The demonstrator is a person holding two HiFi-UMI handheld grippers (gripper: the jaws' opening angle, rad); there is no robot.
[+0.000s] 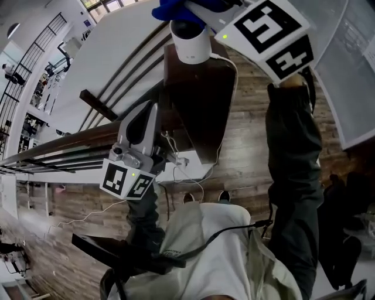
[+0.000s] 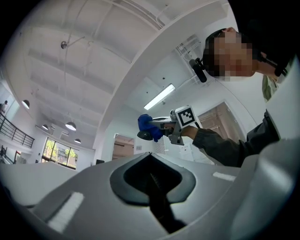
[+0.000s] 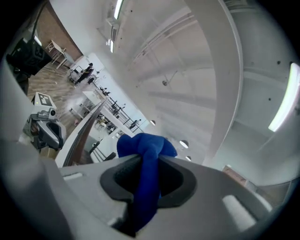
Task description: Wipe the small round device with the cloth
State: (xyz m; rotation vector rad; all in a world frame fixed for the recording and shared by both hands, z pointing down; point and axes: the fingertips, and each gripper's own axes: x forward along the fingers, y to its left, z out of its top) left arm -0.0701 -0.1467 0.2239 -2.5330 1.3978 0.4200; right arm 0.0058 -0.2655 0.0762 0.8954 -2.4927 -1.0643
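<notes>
- The right hand-held gripper is pinching the blue cloth. Its own view shows the cloth bunched up between the jaws and spilling past the tips.
- The left hand-held gripper is pressed together on nothing; its own view shows only a dark slit between the jaws.
- The small round device, white with a dark top, stands at the far end of a dark wooden stand. The cloth is right at its top, though I cannot tell if it is touching.
- My main worry is tipping. The device looks light, it sits on a narrow top, and nothing steadies it, so a sideways swipe could push it off.
- Since the cloth is a tight wad, a hard jaw tip could reach the dark top and scratch it if I press too deep.
- A thin white cable leaves the device and hangs down the right side of the stand. If a jaw or the cloth catches it, the device gets dragged along.
- The left hand-held gripper hangs low at the stand's near left, well clear of the device. A wooden rail runs off to the left, and the plank floor lies below.
</notes>
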